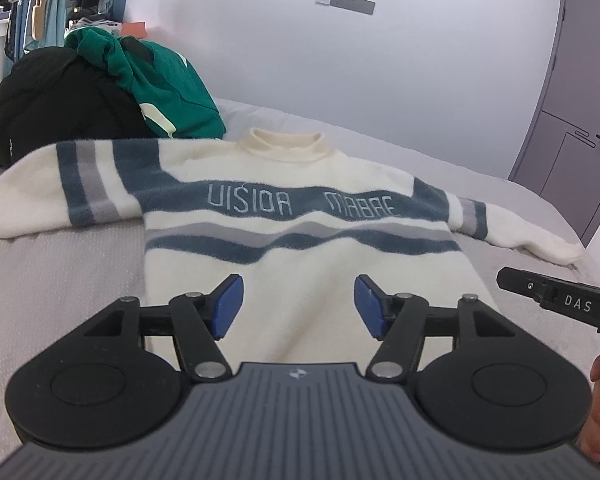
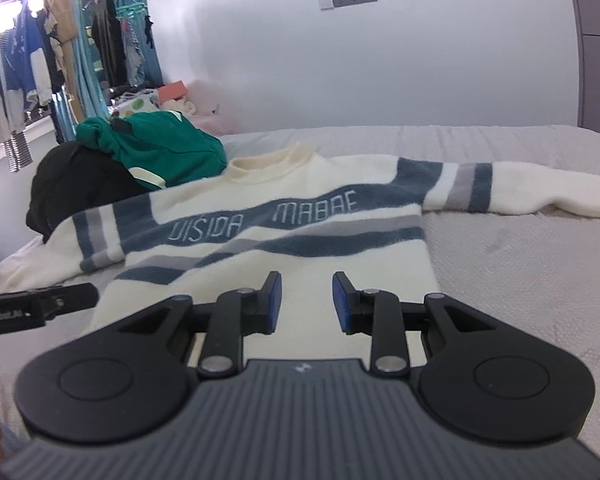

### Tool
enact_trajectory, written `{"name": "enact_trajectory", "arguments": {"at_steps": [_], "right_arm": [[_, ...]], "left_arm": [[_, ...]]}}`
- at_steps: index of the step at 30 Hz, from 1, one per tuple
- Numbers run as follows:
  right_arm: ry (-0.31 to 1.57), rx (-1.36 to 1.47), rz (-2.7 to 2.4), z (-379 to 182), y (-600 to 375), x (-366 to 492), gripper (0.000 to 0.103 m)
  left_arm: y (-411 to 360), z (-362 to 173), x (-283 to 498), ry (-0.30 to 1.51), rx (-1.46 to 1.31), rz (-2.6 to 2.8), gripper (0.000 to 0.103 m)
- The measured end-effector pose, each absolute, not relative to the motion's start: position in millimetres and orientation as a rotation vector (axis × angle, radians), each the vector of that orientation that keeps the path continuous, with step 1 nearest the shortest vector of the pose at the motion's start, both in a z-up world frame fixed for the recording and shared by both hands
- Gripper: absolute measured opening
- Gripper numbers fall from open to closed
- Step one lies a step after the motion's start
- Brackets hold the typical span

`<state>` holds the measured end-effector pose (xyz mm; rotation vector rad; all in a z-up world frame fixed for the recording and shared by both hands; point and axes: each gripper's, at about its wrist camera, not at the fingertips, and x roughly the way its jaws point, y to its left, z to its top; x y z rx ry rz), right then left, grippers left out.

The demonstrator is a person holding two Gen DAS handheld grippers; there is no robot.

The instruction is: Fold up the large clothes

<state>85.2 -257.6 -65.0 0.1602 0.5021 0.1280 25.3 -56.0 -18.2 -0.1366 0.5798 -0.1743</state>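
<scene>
Sweater (image 1: 300, 248) lay flat, face up on bed (image 1: 60, 272), sleeves spread, no fold made yet. Left gripper (image 1: 298, 306) and right gripper (image 2: 306, 303) hovered over hem, both gaping wide, holding nothing. All folds left.

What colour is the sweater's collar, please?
Cream, like the sweater body; collar shows best in the left wrist view.

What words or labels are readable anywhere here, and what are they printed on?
"UISIOR MABAE", roughly as it reads, stitched in stylised letters on the blue chest band of the white sweater; the right view suggests "UISIDA MABAF".
"DAS" on the right gripper body, seen at the left view's edge.
Small white print on the left gripper body in the right view: too blurred to read.
</scene>
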Motion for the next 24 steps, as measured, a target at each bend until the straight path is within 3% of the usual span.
{"name": "enact_trajectory", "arguments": {"at_steps": [7,9,13,16,24], "right_arm": [[0.535,0.144,0.077,-70,-257,92,0.032],[0.546,0.145,0.059,-71,-258,94,0.042],[0.555,0.151,0.036,-72,-260,96,0.058],[0.558,0.165,0.021,-74,-264,99,0.087],[0.603,0.243,0.005,-79,-278,106,0.087]], "left_arm": [[-52,-25,31,0.616,-0.149,-0.145,0.081],[-50,-29,35,0.634,-0.155,-0.141,0.09],[-48,-35,42,0.671,-0.157,-0.114,0.096],[-45,-39,46,0.7,-0.166,-0.1,0.097],[-49,-47,52,0.733,-0.127,-0.056,0.1]]}}
